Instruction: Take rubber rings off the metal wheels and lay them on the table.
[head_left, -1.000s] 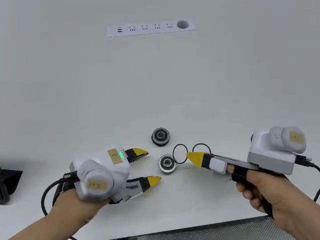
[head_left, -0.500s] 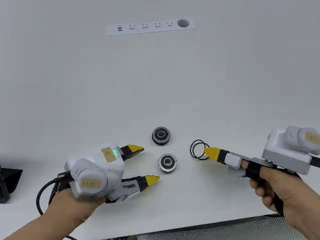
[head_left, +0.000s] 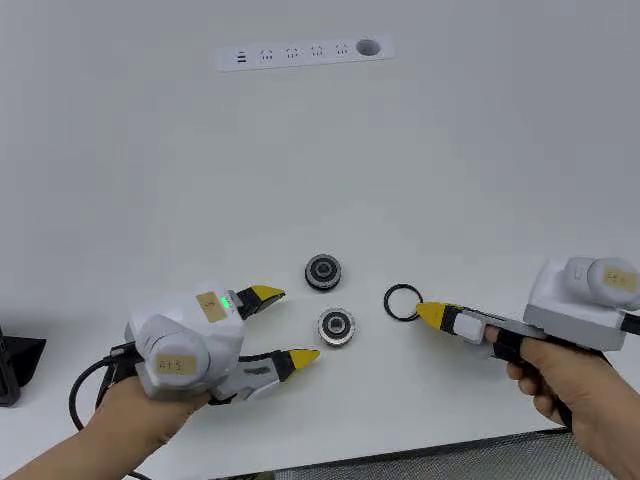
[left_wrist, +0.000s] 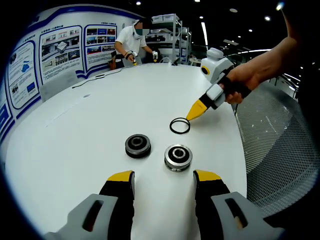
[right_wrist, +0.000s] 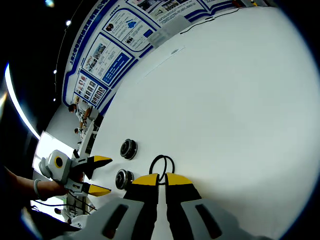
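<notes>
The left gripper (head_left: 288, 324) is held level, jaws parted, behind round metal wheels (head_left: 335, 325); the right gripper (head_left: 428, 312) is closed, tips touching a thin rubber ring (head_left: 386, 301).

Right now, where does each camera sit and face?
Head view: on the headset, facing down at the table; left hand-held gripper and right hand-held gripper show.
Left gripper view: on the left one, along open jaws toward the metal wheels.
Right gripper view: on the right one, along shut jaws at the rubber rings.
All share wheels and rings.
</notes>
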